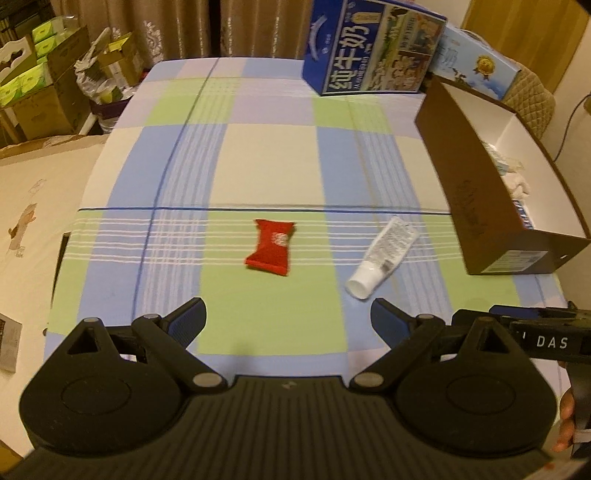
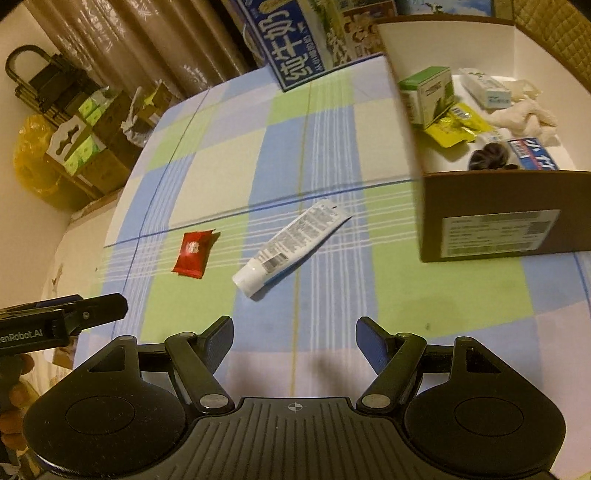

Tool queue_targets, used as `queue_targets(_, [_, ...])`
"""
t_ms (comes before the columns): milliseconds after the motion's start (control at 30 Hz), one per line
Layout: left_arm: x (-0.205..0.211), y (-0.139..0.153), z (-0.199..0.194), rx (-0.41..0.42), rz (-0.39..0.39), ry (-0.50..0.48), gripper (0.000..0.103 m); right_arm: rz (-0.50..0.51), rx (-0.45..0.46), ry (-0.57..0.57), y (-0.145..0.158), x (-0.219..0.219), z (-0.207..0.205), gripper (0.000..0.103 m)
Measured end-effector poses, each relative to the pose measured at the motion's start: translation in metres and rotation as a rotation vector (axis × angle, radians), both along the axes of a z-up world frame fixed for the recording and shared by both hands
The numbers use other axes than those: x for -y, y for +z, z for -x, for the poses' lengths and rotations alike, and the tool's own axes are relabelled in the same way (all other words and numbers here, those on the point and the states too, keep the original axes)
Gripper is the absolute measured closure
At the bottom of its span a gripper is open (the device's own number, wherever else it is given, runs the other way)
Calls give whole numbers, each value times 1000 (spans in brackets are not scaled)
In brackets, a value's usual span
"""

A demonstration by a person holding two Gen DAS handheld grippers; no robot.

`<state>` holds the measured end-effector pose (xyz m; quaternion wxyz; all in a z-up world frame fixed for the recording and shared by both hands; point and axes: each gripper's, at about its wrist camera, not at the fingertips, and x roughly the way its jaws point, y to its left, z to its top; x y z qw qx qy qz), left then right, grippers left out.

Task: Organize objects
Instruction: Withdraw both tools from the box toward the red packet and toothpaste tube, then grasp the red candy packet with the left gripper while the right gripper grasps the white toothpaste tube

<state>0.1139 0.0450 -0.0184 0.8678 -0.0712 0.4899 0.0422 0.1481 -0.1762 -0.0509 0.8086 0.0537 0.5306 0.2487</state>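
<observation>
On the checked cloth [image 1: 258, 166] two things are lying loose: a red packet [image 1: 271, 246] and a white tube [image 2: 291, 245], near the cardboard box [image 2: 495, 218]. We are holding the left gripper [image 1: 288, 325] and right gripper [image 2: 295, 341] spread, empty; next, we judge, comes gripping one.

A blue milk carton with Chinese lettering [image 1: 373, 48] stands at the far edge of the table covered in a blue, green and cream checked cloth [image 1: 258, 155]. Left of the table, brown cardboard boxes of green packets [image 1: 33, 88] are stacked before beige patterned curtains [image 1: 177, 26].
</observation>
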Motion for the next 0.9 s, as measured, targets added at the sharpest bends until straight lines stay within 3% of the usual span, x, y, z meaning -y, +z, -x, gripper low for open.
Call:
queue_targets(233, [-24, -14, -2, -32, -7, 18, 9, -5, -57, 1, -19, -27, -10, 32])
queue_targets(667, [-46, -41, -15, -74, 15, 20, 9, -23, -57, -51, -51, -59, -48, 32])
queue_targets(900, [-58, -48, -26, -77, -1, 41, 9, 75, -30, -100, -63, -77, -69, 32])
